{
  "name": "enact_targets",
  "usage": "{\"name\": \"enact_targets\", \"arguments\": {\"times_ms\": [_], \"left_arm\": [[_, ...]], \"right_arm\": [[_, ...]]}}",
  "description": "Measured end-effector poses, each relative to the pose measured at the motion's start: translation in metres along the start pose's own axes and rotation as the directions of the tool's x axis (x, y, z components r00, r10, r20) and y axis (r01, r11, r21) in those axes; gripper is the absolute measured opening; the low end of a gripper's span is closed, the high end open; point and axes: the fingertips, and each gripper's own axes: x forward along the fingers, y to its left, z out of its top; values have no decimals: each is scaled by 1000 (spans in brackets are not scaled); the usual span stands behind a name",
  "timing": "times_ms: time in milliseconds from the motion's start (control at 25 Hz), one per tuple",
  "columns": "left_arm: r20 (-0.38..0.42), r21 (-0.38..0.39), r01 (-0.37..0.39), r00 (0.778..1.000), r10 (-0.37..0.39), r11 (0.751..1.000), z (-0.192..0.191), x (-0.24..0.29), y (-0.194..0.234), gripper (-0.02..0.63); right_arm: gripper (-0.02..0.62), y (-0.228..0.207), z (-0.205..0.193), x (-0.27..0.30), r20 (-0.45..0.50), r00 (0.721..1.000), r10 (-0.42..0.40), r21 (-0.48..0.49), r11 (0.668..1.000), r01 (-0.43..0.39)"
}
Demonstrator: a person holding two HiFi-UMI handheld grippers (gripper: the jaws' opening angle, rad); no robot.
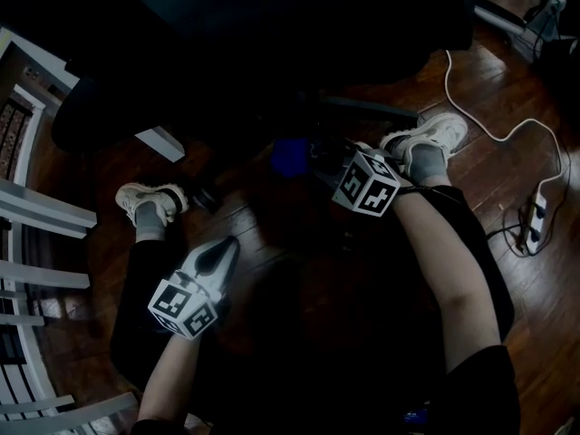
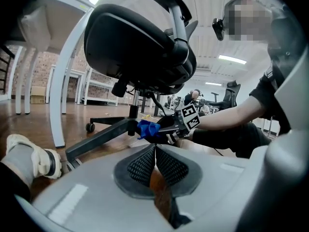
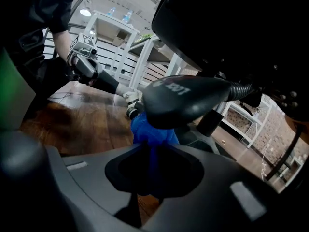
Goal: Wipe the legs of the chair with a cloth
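Right tool (image 3: 150, 161): closed on a crumpled blue cloth (image 3: 153, 129).
Cloth position: touching a black leg (image 2: 99, 140) of the black office chair (image 2: 137, 47), close to the centre column.
Left tool (image 2: 155, 153): jaws together, nothing between them, apart from the chair base.
Floor: dark wooden floor (image 1: 507, 166), open behind the chair base.
Left edge: curved white table leg (image 2: 57, 105) near the chair leg.
Right edge: white cable (image 1: 494, 134) and white power strip (image 1: 535, 216) on the floor.
Feet: white shoes (image 1: 145, 202) on either side of the base.
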Motion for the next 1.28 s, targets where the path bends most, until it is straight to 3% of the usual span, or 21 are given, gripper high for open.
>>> {"name": "enact_targets", "arguments": {"times_ms": [480, 880, 1280], "left_arm": [[2, 10, 24, 1000, -24, 1000, -8, 1, -13, 5], [21, -3, 36, 999, -36, 999, -15, 2, -16, 5], [20, -47, 47, 999, -46, 998, -28, 3, -18, 5]], "right_arm": [[87, 29, -8, -17, -42, 998, 54, -33, 998, -56], [87, 46, -13, -28, -54, 997, 52, -20, 998, -53], [87, 68, -15, -37, -81, 992, 94, -46, 994, -98]]}}
